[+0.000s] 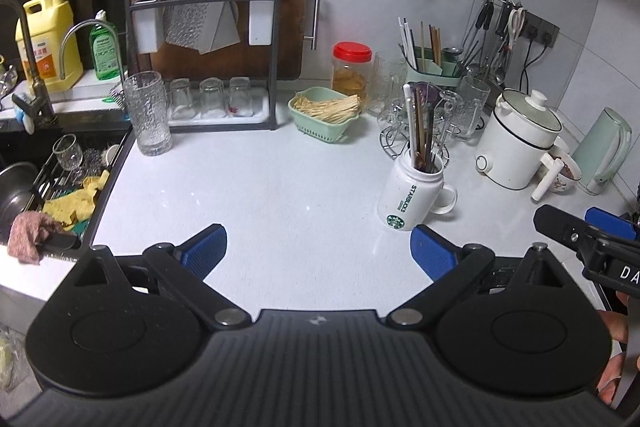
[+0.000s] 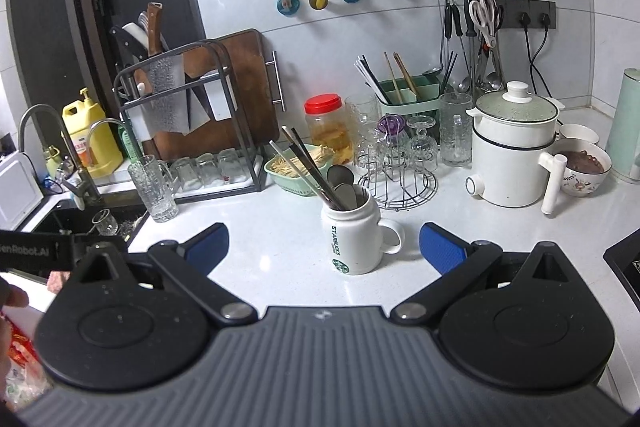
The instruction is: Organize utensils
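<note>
Kitchen counter point(image 1: 280, 187), white, with sink point(image 1: 60, 163) at its left end. Left gripper point(image 1: 319, 251) hovers low over bare counter, blue pads spread wide, nothing between them. Right gripper point(image 2: 323, 249) likewise spread wide and empty; white mug point(image 2: 354, 235) stands on the counter just beyond its fingertips, roughly centred between the pads but not touched by either. Mug upright, handle toward the right in the right wrist view, green round logo on the near face. Utensils point(image 2: 320, 171) stand bunched in the mug: chopsticks and at least two spoons, long axes near vertical but tilted, upper ends leaning up and to the left toward the green basket point(image 2: 294, 169); spoon bowls point up, just above the rim. In the left wrist view the same mug point(image 1: 412, 195) sits right of centre, ahead of the right-hand pad, its utensils point(image 1: 420, 131) rising almost straight with a slight lean left. Behind the mug: wire glass rack point(image 2: 394, 179), red-lidded jar point(image 2: 326, 125), green chopstick caddy point(image 2: 404, 95) near the wall with its own sticks upright. White electric pot point(image 2: 516, 151) to the right. Tall textured glass point(image 1: 148, 115) stands by the sink edge.
</note>
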`<state>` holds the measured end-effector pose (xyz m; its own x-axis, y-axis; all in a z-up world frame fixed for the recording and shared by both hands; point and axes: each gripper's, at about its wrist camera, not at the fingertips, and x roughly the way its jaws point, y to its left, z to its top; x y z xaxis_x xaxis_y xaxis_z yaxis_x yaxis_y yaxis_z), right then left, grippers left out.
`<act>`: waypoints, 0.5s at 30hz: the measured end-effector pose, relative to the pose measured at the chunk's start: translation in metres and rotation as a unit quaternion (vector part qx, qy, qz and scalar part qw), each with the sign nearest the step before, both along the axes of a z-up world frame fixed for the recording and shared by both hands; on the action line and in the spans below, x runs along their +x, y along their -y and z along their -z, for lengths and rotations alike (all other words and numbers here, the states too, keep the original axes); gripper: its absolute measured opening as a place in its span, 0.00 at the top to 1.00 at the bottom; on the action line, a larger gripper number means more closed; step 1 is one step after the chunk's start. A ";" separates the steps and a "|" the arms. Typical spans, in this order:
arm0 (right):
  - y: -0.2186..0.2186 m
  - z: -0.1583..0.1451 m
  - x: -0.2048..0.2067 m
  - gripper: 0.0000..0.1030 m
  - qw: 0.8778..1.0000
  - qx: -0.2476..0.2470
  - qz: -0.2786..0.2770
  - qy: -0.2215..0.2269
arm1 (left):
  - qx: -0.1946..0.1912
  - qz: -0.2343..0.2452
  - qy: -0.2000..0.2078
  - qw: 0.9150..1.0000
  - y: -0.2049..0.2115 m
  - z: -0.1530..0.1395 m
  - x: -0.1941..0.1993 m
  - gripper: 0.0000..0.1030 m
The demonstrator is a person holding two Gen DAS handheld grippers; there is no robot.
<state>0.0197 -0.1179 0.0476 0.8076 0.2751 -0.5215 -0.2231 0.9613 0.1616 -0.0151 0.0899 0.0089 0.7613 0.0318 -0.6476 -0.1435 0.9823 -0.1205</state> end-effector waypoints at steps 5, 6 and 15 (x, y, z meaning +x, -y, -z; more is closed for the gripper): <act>0.001 0.003 0.000 0.00 1.000 -0.002 -0.003 -0.012 | -0.002 -0.003 -0.005 1.000 0.003 0.003 -0.004 0.03; 0.001 0.004 -0.001 0.00 1.000 -0.003 -0.004 -0.014 | -0.002 -0.004 -0.006 1.000 0.003 0.003 -0.004 0.03; 0.001 0.006 -0.003 0.00 1.000 -0.005 -0.010 -0.023 | -0.001 -0.002 -0.010 1.000 0.007 0.005 -0.005 0.03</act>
<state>0.0172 -0.1193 0.0414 0.7776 0.2855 -0.5602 -0.2349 0.9584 0.1623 -0.0196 0.0824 0.0044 0.7483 0.0328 -0.6626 -0.1491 0.9815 -0.1197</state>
